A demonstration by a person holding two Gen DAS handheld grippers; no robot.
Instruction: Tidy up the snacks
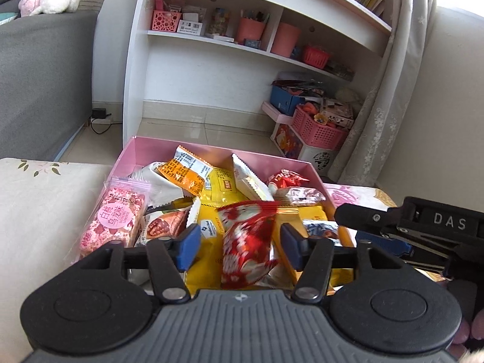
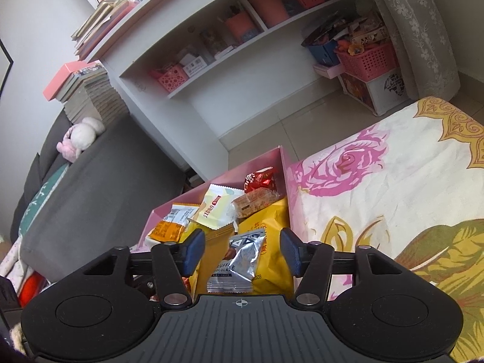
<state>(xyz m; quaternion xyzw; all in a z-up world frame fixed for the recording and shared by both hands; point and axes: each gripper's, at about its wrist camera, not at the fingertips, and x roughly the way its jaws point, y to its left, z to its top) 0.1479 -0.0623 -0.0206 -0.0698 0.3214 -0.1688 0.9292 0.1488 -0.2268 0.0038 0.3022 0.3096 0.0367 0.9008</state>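
Hovering over a pink box (image 1: 145,154) of snacks, the left gripper (image 1: 240,242) gapes around a red packet (image 1: 245,242), the right gripper (image 2: 242,249) around a silver one (image 2: 242,257), neither gripped.

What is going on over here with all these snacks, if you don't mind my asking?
A person holds a gripper in each hand over a pink box full of wrapped snacks. The left gripper has its jaws open around a red and white packet; the right gripper is open around a silver chocolate packet. Neither is pinched.
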